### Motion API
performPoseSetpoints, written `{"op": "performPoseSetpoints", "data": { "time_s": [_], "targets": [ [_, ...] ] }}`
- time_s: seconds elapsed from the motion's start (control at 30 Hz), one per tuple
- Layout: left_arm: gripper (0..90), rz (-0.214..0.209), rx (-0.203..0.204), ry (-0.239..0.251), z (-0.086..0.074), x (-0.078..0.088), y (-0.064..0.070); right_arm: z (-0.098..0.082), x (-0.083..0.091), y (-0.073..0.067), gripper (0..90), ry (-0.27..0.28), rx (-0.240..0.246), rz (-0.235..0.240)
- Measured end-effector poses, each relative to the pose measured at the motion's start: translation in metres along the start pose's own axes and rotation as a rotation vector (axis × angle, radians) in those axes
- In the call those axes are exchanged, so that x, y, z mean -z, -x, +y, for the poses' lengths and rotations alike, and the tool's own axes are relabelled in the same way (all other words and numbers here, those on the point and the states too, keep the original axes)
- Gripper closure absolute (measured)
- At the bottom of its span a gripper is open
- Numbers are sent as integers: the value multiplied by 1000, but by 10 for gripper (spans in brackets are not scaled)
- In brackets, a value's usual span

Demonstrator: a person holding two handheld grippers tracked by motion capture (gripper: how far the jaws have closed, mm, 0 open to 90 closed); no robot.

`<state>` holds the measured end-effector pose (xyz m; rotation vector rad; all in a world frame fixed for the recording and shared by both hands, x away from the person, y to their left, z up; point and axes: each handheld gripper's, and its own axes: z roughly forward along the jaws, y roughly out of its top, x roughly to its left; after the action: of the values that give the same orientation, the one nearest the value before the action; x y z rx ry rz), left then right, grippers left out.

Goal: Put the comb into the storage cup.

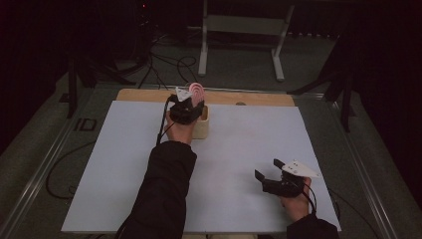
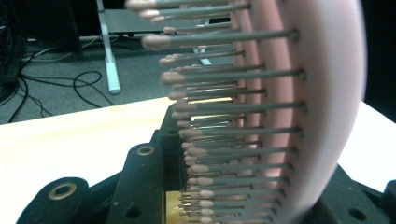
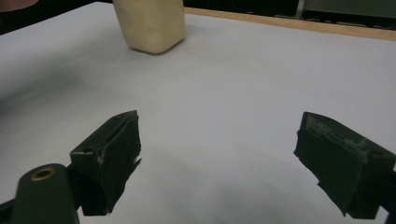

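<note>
Hairbrush [image 2: 289, 116] sits clamped in my left gripper [image 1: 186, 110], its pink oval pad standing upright with the ball-tipped bristles pointing sideways across the left gripper view. In the high view the brush head [image 1: 197, 91] rises just above the gripper, over the cream container [image 1: 201, 124] that stands near the far edge of the white sheet [image 1: 124, 164]. My left hand and the gripper body cover most of that container from the high view, so I cannot tell whether the handle end reaches inside it or hangs above its rim.

My right gripper [image 1: 268, 172] rests well apart from all this, low over the near right part of the sheet, with its jaws spread wide and nothing between them. In the right gripper view the two black pads [image 3: 114, 154] frame bare white surface, and the container [image 3: 152, 23] stands farther off near the top, nothing between it and me.

Beyond the sheet a strip of the wooden table [image 1: 249, 98] shows along the far edge. Behind that, on the dim floor, stand a white metal frame [image 1: 244, 30] and some loose black cables [image 1: 164, 64], and dark stand legs [image 1: 343, 94] sit off to the right
</note>
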<state>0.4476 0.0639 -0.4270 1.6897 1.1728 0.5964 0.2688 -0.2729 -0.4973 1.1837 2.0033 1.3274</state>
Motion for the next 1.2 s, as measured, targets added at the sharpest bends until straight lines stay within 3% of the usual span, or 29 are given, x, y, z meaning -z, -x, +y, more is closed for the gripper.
{"op": "performPoseSetpoints", "data": {
  "time_s": [0.57,1.2],
  "targets": [
    [622,-9,14,-2,-4,0,-3,0,-1,-1,138,-6,6,-1],
    [609,15,19,-25,-5,2,-13,-1,-2,-1,139,-19,3,4]
  ]
}}
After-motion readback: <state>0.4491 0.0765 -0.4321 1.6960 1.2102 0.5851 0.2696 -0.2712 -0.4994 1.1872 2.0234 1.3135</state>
